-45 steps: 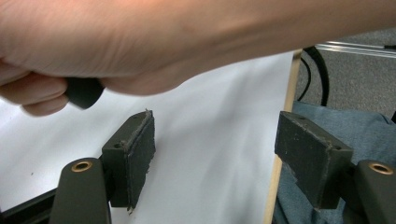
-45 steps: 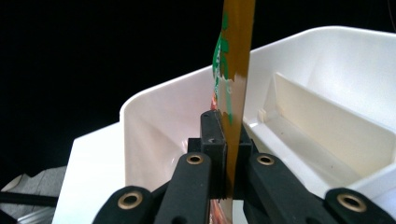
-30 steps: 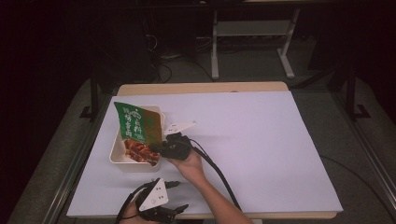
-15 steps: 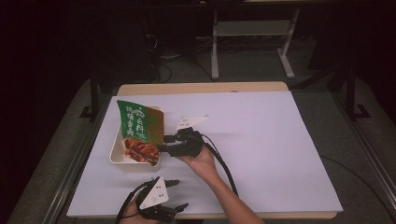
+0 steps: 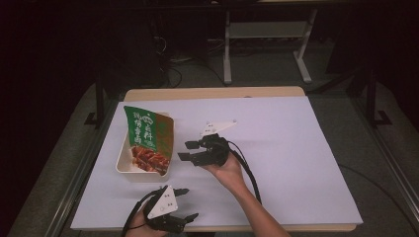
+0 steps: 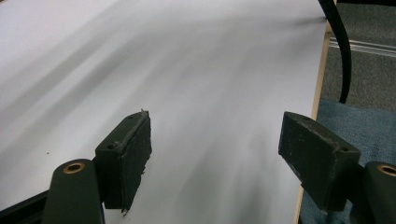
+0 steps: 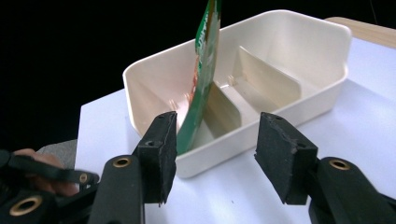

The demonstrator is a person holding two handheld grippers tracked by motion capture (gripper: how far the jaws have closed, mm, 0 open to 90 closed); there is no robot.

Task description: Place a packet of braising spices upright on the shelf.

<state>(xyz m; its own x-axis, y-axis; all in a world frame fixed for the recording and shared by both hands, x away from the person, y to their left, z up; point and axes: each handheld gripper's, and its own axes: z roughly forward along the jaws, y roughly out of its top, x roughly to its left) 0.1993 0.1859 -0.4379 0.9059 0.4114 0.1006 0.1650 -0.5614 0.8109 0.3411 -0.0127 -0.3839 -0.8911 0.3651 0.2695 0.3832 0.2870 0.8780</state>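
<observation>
A cream tray (image 5: 121, 163) with dividers sits at the table's left. A green snack packet (image 5: 146, 134) leans upright in it, seen edge-on in the right gripper view (image 7: 201, 79), where the tray (image 7: 299, 51) is just ahead. My right gripper (image 5: 186, 150) hovers a short way right of the tray and points at it. Its jaws (image 7: 217, 126) have just been opening and have nothing between them. My left gripper (image 5: 190, 203) rests at the front edge, open over the bare white sheet (image 6: 215, 135).
A white sheet (image 5: 296, 158) covers the wooden table, with broad free room to the right. A black cable (image 5: 249, 173) trails from the right gripper along the forearm. The table's front edge (image 6: 317, 102) lies beside the left gripper. A metal stand (image 5: 267, 34) is on the floor behind.
My right gripper has let go of the packet's lower corner, opened, and backed away to the right. The packet stays leaning in the tray. The left gripper has not moved.
</observation>
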